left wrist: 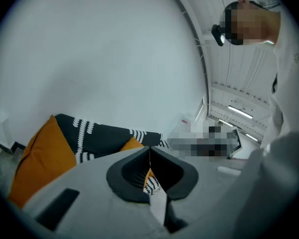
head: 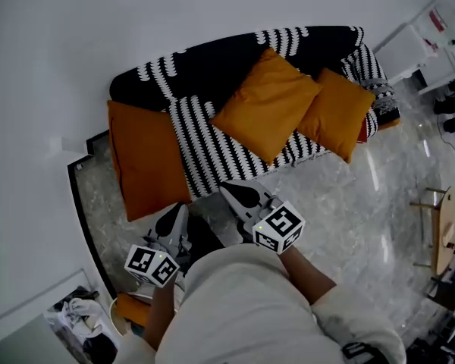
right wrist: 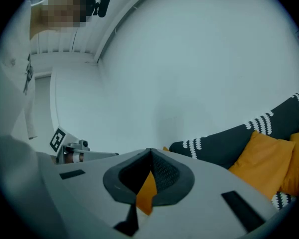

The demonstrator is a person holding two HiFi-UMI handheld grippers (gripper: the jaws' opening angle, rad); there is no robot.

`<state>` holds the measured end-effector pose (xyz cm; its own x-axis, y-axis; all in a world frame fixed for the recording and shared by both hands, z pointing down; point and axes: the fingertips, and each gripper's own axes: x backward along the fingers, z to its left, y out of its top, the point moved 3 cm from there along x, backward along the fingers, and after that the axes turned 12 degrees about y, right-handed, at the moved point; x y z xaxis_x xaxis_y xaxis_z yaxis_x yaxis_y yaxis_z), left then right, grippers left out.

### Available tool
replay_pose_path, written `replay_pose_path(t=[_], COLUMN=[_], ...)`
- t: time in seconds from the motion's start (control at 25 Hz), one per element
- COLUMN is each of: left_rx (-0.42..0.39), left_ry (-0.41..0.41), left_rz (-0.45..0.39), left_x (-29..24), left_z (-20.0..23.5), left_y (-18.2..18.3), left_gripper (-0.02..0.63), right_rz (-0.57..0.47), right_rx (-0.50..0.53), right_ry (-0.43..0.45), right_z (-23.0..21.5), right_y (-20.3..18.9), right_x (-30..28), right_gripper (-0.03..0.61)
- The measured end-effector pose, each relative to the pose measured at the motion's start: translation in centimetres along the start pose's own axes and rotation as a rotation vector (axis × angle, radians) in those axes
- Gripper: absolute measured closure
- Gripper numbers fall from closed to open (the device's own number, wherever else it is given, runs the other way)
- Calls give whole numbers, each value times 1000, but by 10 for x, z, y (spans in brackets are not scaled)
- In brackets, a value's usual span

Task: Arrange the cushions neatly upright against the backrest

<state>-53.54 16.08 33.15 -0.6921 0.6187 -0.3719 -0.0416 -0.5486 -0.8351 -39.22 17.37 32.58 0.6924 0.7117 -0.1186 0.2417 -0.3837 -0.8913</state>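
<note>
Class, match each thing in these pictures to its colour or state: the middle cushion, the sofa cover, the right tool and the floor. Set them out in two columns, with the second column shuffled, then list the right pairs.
Column one:
1. middle cushion
2. sofa cover
3. right tool
4. floor

Column two:
A. black with a white pattern
B. shut, holding nothing
C. glossy grey stone
D. orange

Pairs: 1-D; 2-A; 3-B; 4-C
</note>
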Motion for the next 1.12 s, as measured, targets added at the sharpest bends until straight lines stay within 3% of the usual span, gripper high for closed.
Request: replay_pose_path(t=[0.32,0.52,0.88,1.12], left_rx=[-36,-90,-149,-112], left_ry=[-64,-132,-220,-229], left_rz=[48,108,162,174], left_x=[-53,-87,-163,-239], left_z=[-118,-161,-186,-179], left_y=[-32,-43,-49,-34], left_gripper=[601,600,600,600], right_rz=[-68,-122,-139,-92], right_rx=[-65,-100,-159,-153], right_ry=[-75,-160,-279,-313], right_z=[-39,-67,-131,-201], right_y=[-6,-7,-6,26], right_x=[145,196,235,230], right_gripper=[571,571,571,571])
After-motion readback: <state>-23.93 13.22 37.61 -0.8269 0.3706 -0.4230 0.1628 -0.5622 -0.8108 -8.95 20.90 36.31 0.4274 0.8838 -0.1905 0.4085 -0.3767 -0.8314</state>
